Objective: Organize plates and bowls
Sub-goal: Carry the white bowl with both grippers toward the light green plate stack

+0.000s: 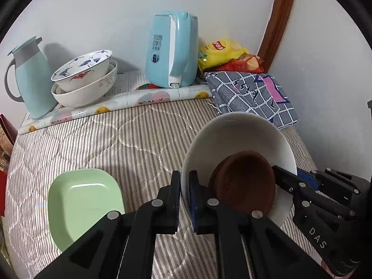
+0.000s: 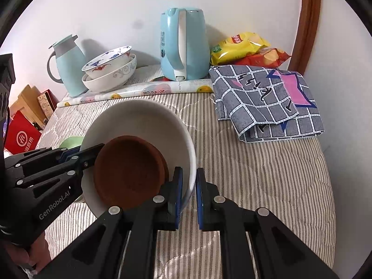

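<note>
White bowl hangs tilted above the striped bed, a brown dish lying inside it. Left gripper pinches its near rim between nearly closed fingers; right gripper clamps the opposite rim likewise. Green plate rests on the bed beside them.

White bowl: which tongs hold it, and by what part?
Both: left tongs and right tongs each pinch the white bowl by opposite sides of its rim.
</note>
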Demonstrator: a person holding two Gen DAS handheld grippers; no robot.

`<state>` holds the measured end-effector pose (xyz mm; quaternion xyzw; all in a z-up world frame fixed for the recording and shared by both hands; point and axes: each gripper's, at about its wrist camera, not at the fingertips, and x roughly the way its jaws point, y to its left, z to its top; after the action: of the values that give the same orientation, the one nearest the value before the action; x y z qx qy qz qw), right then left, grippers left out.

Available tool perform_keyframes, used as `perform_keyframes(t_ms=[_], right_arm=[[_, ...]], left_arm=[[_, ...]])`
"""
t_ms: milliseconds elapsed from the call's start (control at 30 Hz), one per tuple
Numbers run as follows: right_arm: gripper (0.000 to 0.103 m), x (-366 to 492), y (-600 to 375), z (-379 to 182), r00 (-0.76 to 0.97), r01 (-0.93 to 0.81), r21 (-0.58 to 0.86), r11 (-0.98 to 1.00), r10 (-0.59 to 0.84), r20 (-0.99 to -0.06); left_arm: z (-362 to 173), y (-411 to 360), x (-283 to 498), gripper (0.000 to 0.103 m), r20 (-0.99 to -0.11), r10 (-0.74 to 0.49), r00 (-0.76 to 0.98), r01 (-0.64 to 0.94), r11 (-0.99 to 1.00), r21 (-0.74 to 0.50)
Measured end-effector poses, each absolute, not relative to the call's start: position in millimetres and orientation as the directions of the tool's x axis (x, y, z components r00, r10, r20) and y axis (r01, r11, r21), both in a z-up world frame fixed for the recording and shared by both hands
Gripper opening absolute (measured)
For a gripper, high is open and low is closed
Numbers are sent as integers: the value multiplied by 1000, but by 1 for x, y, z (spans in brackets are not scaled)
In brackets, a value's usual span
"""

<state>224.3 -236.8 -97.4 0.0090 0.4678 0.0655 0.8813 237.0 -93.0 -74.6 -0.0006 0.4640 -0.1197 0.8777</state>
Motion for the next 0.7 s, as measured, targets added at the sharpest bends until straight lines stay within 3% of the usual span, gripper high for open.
perform_keyframes(t_ms=[700], right_arm=[[10, 218, -205, -86, 569, -142, 86, 986, 153, -808]], left_arm=[[-63, -57, 227, 8, -799, -188, 571, 166, 980, -112]])
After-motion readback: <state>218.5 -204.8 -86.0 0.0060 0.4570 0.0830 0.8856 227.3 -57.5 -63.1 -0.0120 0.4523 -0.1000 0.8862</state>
